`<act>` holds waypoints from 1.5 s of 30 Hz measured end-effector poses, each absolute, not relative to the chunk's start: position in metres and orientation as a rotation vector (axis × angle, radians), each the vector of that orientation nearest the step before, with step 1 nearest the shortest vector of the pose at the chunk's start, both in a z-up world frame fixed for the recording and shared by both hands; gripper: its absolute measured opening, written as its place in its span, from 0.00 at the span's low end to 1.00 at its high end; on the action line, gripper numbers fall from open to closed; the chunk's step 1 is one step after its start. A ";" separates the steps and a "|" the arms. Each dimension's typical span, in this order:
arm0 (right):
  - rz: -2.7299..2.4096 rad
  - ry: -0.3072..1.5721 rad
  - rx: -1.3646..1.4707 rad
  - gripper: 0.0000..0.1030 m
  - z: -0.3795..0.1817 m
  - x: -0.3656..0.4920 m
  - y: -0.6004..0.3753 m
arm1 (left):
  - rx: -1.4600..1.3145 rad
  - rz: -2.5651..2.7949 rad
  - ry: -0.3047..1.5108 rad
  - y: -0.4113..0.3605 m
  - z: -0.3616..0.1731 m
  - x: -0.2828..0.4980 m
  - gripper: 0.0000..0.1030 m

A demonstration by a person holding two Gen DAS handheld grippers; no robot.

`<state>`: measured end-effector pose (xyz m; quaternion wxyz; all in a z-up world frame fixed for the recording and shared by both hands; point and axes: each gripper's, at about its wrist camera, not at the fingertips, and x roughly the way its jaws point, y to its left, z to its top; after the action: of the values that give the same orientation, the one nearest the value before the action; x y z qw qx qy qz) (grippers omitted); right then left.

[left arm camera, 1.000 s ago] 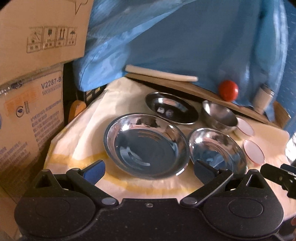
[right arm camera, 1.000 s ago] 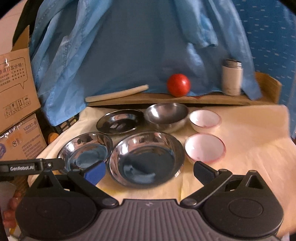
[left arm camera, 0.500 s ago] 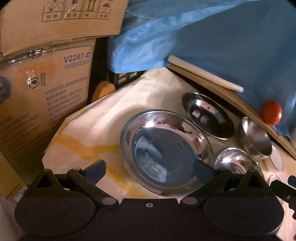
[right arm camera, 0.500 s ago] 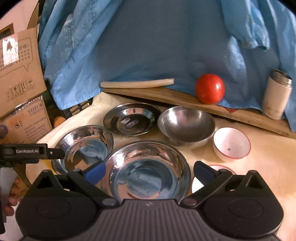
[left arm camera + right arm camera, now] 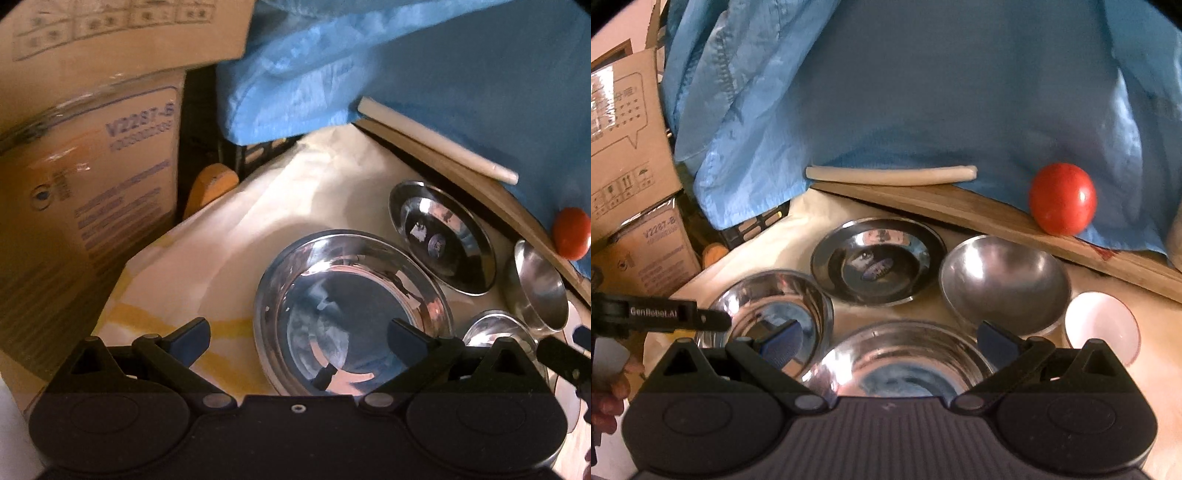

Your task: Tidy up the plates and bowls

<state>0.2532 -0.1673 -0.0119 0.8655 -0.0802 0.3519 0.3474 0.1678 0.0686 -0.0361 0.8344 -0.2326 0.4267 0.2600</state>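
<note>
Both tongs are spread and hold nothing: left tongs (image 5: 297, 334) straddle the steel plate (image 5: 351, 317), right tongs (image 5: 888, 338) hover over a steel bowl (image 5: 905, 362). Pinch each rim squarely before lifting; polished steel probably slips.

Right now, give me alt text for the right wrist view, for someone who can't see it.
The open right gripper hovers low over a steel bowl on a cream cloth. Beyond sit three more steel dishes and a white bowl. A red tomato rests on a wooden board against blue fabric.
</note>
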 end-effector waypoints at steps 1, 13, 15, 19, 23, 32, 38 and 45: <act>0.729 0.740 -0.170 1.00 -0.013 0.255 -0.163 | -0.493 0.543 0.910 0.071 -0.037 0.170 0.99; 0.783 0.804 -0.207 0.98 -0.037 0.262 -0.118 | -0.553 0.457 0.973 0.097 -0.056 0.170 0.92; 0.787 0.802 -0.219 0.95 -0.038 0.261 -0.111 | -0.554 0.434 0.966 0.098 -0.056 0.169 0.89; 0.798 0.810 -0.243 0.84 -0.040 0.259 -0.099 | -0.549 0.394 0.964 0.098 -0.056 0.170 0.79; 0.799 0.835 -0.265 0.74 -0.046 0.262 -0.088 | -0.532 0.366 0.976 0.097 -0.057 0.172 0.64; 0.799 0.903 -0.333 0.43 -0.064 0.272 -0.066 | -0.481 0.359 1.012 0.094 -0.062 0.173 0.35; 0.785 0.925 -0.347 0.34 -0.069 0.269 -0.060 | -0.419 0.372 1.031 0.094 -0.060 0.171 0.23; 0.746 0.926 -0.326 0.17 -0.069 0.271 -0.063 | -0.423 0.387 1.022 0.097 -0.057 0.166 0.15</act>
<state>0.2713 -0.0631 -0.0690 0.8159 -0.1527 0.4342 0.3500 0.1664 0.0974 -0.0572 0.8331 -0.1996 0.4824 0.1827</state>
